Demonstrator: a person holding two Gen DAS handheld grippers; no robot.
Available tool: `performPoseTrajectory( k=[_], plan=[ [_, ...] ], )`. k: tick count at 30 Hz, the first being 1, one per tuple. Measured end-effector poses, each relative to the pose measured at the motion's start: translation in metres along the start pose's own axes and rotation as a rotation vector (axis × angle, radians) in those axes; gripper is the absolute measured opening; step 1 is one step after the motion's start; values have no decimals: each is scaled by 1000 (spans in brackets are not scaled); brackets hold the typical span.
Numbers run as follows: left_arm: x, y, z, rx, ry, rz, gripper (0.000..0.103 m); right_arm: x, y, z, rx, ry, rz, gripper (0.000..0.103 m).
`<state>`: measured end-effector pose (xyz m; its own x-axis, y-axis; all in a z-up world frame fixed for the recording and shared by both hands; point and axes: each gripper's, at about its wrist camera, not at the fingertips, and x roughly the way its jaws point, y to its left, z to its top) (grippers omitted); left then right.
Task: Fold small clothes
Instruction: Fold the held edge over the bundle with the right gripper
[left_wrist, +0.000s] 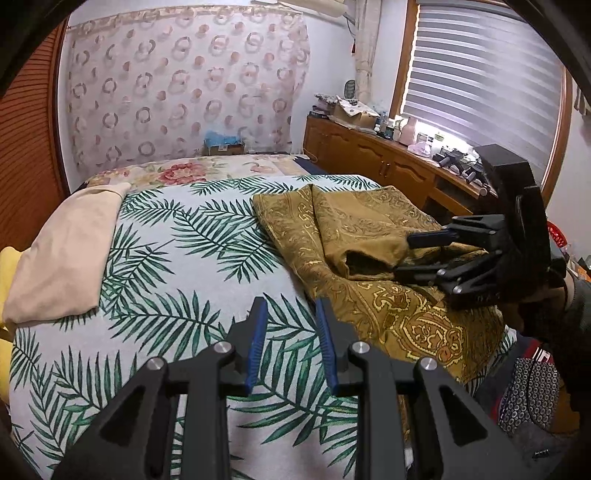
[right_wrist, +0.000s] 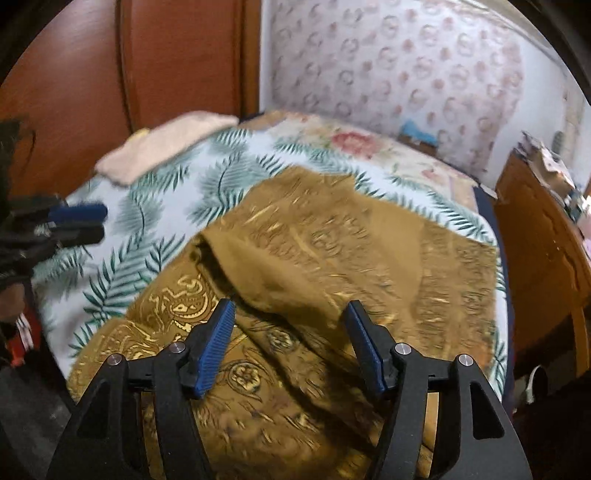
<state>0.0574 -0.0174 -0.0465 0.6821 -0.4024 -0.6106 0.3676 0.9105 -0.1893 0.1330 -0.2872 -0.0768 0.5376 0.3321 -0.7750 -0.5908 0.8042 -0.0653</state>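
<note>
A mustard-gold garment with a gold paisley print (left_wrist: 373, 258) lies rumpled on the right part of the palm-leaf bedspread (left_wrist: 177, 251); it fills the right wrist view (right_wrist: 314, 266). My left gripper (left_wrist: 290, 306) is open and empty above the bedspread, just left of the garment's edge. My right gripper (right_wrist: 290, 308) is open and empty, hovering over the garment's near fold. It shows in the left wrist view (left_wrist: 406, 256) over the garment. The left gripper (right_wrist: 101, 223) appears at the left edge of the right wrist view.
A folded beige garment (left_wrist: 66, 254) lies at the bed's left side, with something yellow (left_wrist: 5, 273) beside it. A wooden dresser (left_wrist: 388, 158) with clutter stands right of the bed under a window. A wooden wardrobe (right_wrist: 129, 74) is at left.
</note>
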Motion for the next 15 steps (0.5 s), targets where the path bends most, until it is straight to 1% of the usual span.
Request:
performPoseTrajectory(
  k=[2, 6, 10, 11, 12, 13, 15],
  plan=[
    [0, 0, -1, -2, 1, -2, 25, 6, 6, -1, -22, 19, 20, 64],
    [1, -1, -1, -3, 2, -4, 25, 13, 12, -2, -56, 39, 9, 64],
    [1, -1, -2, -2, 4, -5, 25, 27, 6, -1, -66, 71, -2, 64],
    [1, -2, -2, -1, 5, -5, 25, 30, 3, 0, -64, 79, -1, 63],
    [2, -2, -3, 0, 7, -5, 25, 32, 1, 0, -63, 82, 2, 46],
    [2, -2, -3, 0, 8, -6, 25, 34, -2, -1, -63, 82, 3, 25],
    [4, -3, -3, 1, 11, -7, 25, 34, -7, -1, -60, 84, 9, 11]
  ],
)
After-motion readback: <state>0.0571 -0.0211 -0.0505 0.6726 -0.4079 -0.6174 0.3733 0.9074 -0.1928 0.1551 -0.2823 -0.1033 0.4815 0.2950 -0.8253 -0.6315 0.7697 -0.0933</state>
